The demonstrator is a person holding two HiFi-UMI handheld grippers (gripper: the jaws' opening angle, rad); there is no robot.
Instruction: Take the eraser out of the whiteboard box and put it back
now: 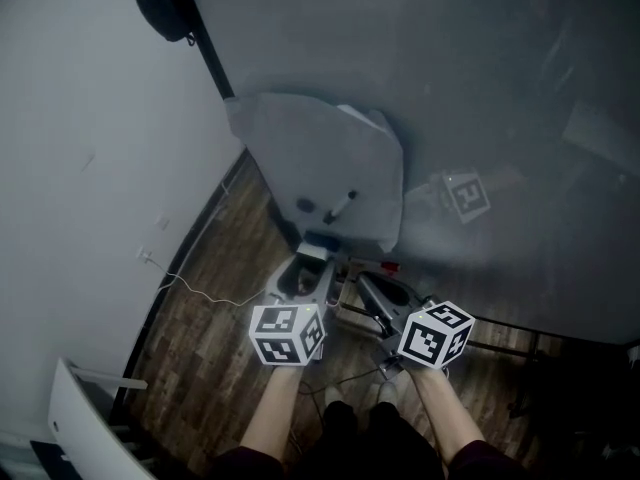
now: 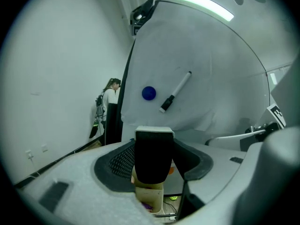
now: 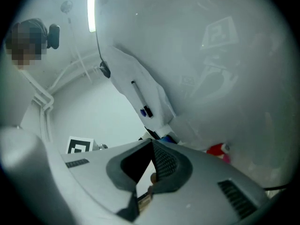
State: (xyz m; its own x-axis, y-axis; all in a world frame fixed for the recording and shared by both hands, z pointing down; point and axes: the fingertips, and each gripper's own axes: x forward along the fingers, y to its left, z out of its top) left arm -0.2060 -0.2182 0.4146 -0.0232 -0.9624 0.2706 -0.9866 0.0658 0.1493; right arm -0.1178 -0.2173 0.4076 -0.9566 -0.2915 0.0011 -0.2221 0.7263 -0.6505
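Left tongs (image 2: pixel 153 154): spread wide, with the pads pressed on either side of the eraser.
Eraser (image 2: pixel 153 146): a black felt block with a white back. It stands upright between the left tongs, off any surface, in front of the white sheet and below the blue magnet and marker.
Right tongs (image 3: pixel 151 146): closed tip to tip with nothing between them, just beside the left tongs.
White sheet (image 2: pixel 206 69): lies against the whiteboard (image 1: pixel 450 88) and carries the marker (image 2: pixel 176 91) and the blue magnet (image 2: pixel 149 93).

Looks like an office or meeting room: a whiteboard (image 2: pixel 201 64) carrying 1 marker (image 2: pixel 176 91) and 1 blue magnet (image 2: pixel 149 93), plain white walls (image 2: pixel 56 78), wood-pattern flooring (image 1: pixel 215 258), a ceiling light strip (image 2: pixel 200 3), and a cable (image 1: pixel 205 291) trailing across the floor.
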